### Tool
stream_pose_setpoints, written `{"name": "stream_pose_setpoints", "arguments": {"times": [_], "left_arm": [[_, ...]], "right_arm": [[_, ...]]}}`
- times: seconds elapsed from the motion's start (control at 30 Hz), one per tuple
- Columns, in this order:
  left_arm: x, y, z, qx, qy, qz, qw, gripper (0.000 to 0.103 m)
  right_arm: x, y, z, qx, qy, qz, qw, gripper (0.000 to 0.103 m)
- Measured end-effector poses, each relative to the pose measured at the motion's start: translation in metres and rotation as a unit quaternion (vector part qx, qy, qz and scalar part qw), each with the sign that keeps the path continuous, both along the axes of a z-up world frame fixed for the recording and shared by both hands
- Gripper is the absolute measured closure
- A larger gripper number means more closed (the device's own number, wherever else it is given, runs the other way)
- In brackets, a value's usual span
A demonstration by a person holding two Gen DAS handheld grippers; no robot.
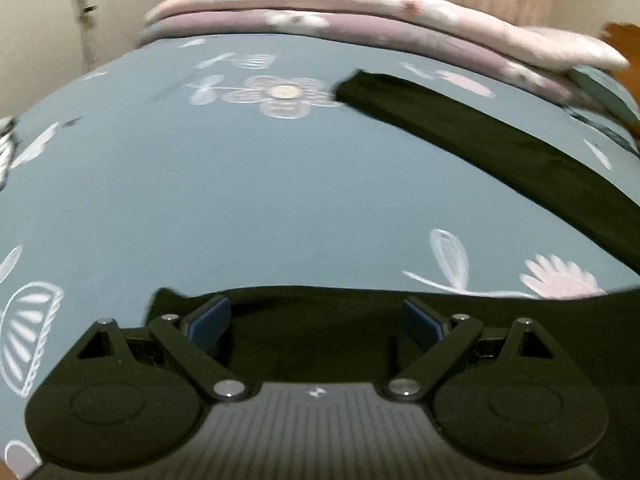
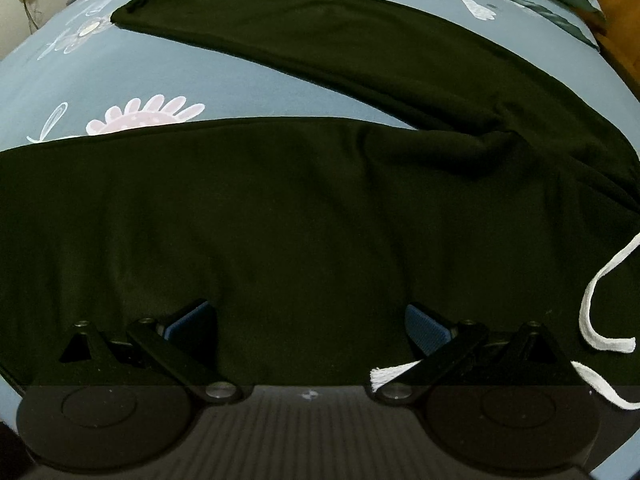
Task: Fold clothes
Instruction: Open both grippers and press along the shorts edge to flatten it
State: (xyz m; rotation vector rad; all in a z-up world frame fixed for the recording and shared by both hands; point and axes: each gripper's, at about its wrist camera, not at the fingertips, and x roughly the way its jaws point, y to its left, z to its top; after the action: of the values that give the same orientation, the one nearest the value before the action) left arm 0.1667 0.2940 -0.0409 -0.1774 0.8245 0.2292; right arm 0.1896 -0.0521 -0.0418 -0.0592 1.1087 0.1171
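Observation:
Black trousers (image 2: 280, 208) lie spread on a blue-grey floral bedsheet (image 2: 160, 80). One leg lies straight across the near side, the other leg (image 2: 320, 36) angles away to the far left. A white drawstring (image 2: 600, 300) curls at the waist on the right. My right gripper (image 2: 312, 320) is open, low over the near leg. My left gripper (image 1: 316, 320) is open over the cuff end of the near leg (image 1: 320, 340). The far leg (image 1: 480, 148) shows at the upper right of the left wrist view.
Stacked pink and mauve floral pillows (image 1: 360, 12) lie at the head of the bed. A beige wall (image 1: 40, 20) stands behind on the left. A wooden bed frame (image 2: 616, 12) edges the far right. The sheet (image 1: 200, 200) stretches between the two legs.

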Motion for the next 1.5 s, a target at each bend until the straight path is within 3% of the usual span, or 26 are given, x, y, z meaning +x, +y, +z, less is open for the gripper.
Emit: {"name": "stream_pose_setpoints", "arguments": {"times": [0.13, 0.27, 0.4, 0.7, 0.87, 1.1, 1.33, 1.5], "left_arm": [[0.004, -0.012, -0.009, -0.008, 0.018, -0.025, 0.9995, 0.011], [0.004, -0.009, -0.025, -0.02, 0.045, -0.02, 0.9986, 0.011], [0.006, -0.014, -0.017, 0.006, 0.028, -0.036, 0.999, 0.012], [0.031, -0.036, -0.002, 0.002, 0.017, -0.103, 0.9945, 0.012], [0.045, -0.052, 0.0, -0.004, 0.018, -0.136, 0.9905, 0.012], [0.058, -0.081, -0.004, -0.014, 0.019, -0.171, 0.985, 0.011], [0.058, -0.099, -0.002, -0.007, 0.02, -0.157, 0.9873, 0.011], [0.049, -0.105, 0.011, 0.015, 0.018, -0.124, 0.992, 0.011]], "right_arm": [[0.0, 0.001, 0.0, 0.0, 0.0, -0.003, 1.0, 0.0], [0.001, 0.002, -0.001, -0.001, 0.0, -0.004, 1.0, 0.0], [0.001, 0.002, -0.001, -0.001, -0.003, -0.006, 1.0, 0.0], [-0.003, 0.006, 0.007, 0.002, 0.005, -0.054, 0.999, 0.0], [-0.018, -0.004, 0.025, 0.017, -0.013, -0.084, 0.996, 0.0], [-0.031, -0.035, 0.055, -0.006, -0.048, -0.122, 0.991, 0.0], [-0.03, -0.077, 0.077, -0.026, -0.095, -0.121, 0.988, 0.0], [-0.011, -0.13, 0.09, 0.003, -0.131, -0.119, 0.984, 0.001]]}}
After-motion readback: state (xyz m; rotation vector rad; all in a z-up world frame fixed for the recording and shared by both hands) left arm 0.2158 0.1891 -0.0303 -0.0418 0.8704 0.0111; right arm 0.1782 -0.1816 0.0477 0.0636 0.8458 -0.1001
